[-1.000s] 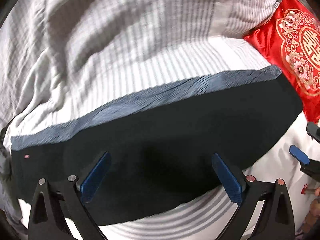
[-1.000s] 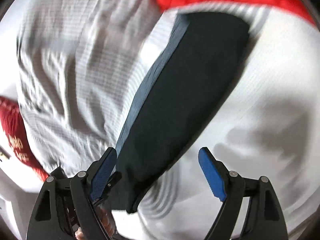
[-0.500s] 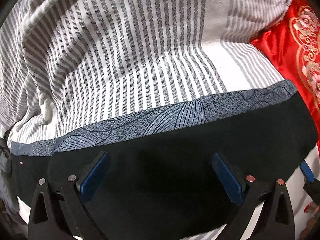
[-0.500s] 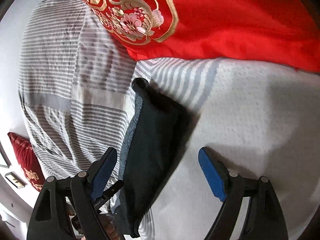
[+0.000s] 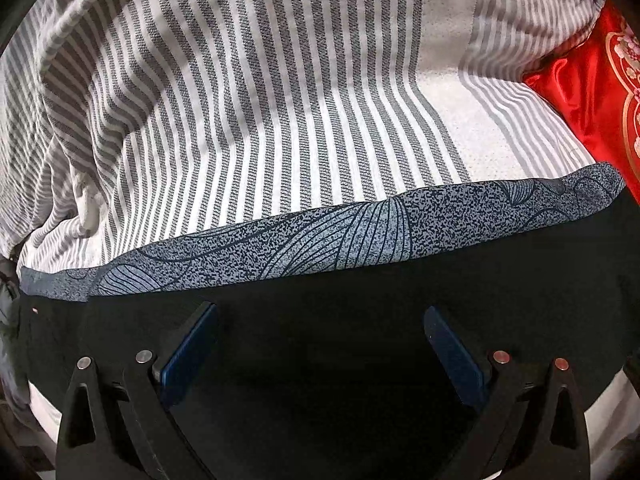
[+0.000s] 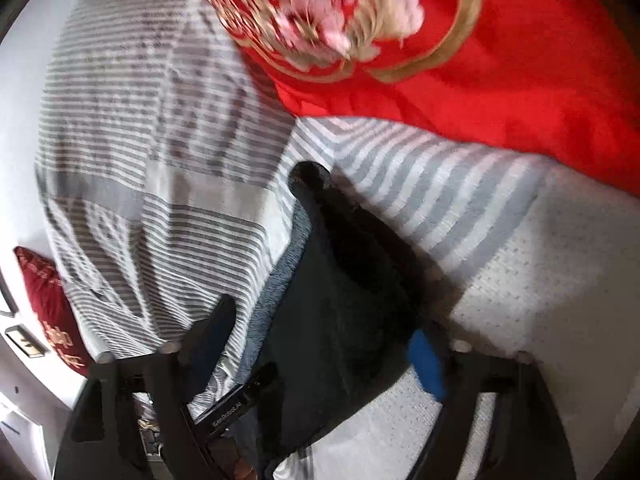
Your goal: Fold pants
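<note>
The dark pants [image 5: 360, 320] lie folded in a long band on the striped bed cover, with a blue-grey patterned strip [image 5: 320, 236] along the far edge. My left gripper [image 5: 320, 344] is open, low over the black cloth, holding nothing. In the right wrist view the pants [image 6: 340, 312] run away from me, one end near the red pillow. My right gripper [image 6: 320, 344] is open, its jaws either side of the near end of the pants. The view is blurred.
A grey and white striped cover [image 5: 240, 100] fills the bed. A red embroidered pillow [image 5: 600, 100] lies at the right end of the pants, also large in the right wrist view [image 6: 440, 60]. A dark red cushion [image 6: 52, 308] sits far left by the wall.
Both grippers have moved in closer and lower over the pants. The right view swung from along the pants toward the red pillow end. Both stay open.
</note>
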Available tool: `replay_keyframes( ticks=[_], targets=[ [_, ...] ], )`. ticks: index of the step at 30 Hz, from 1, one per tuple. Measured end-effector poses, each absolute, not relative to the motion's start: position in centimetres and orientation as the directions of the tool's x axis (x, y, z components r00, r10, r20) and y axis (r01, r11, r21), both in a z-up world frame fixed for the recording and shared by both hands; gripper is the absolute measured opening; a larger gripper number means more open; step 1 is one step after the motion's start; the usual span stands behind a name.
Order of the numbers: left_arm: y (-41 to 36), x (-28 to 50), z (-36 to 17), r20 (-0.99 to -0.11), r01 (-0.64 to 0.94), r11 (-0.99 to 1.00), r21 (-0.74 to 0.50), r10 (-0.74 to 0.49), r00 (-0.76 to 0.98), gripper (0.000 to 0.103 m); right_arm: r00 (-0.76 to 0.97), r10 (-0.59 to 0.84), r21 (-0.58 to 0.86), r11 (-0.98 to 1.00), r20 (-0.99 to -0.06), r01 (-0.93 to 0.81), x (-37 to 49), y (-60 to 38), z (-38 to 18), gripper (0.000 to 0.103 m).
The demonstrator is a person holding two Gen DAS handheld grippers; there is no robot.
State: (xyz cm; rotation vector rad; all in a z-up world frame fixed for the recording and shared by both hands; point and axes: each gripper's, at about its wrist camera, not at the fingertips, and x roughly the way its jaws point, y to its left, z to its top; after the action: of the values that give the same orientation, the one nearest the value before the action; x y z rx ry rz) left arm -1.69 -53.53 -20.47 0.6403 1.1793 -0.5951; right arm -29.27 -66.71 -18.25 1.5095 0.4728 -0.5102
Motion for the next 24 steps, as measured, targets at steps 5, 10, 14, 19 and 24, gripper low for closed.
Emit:
replay_keyframes(
  ticks=[5, 10, 14, 19, 24],
  targets=[
    [-53.0, -1.5, -20.7, -0.958, 0.722, 0.682, 0.116, -0.117, 0.263, 0.103, 0.855, -0.018, 0.851, -0.1, -0.519, 0.515, -29.8, -66.2, -18.9, 0.014],
    [-52.4, 0.4, -18.2, -0.945, 0.663, 0.739, 0.117, -0.122, 0.304, 0.103, 0.845, -0.004, 0.844, -0.062, -0.534, 0.533, -29.4, -66.2, -17.6, 0.014],
    [-53.2, 2.7, -19.6, -0.95, 0.617, 0.773, 0.144, -0.066, 0.305, 0.103, 0.841, -0.004, 0.839, -0.061, -0.542, 0.54, -29.3, -66.3, -17.6, 0.014],
    [-53.9, 3.1, -21.7, -0.944, 0.625, 0.765, 0.155, -0.071, 0.322, 0.103, 0.853, -0.004, 0.852, -0.061, -0.522, 0.521, -29.1, -66.3, -17.1, 0.014],
    [-53.0, 4.4, -21.3, -0.963, 0.625, 0.776, 0.082, -0.1, 0.251, 0.103, 0.877, 0.013, 0.877, -0.019, -0.48, 0.48, -27.9, -66.2, -15.2, 0.014]
  ],
)
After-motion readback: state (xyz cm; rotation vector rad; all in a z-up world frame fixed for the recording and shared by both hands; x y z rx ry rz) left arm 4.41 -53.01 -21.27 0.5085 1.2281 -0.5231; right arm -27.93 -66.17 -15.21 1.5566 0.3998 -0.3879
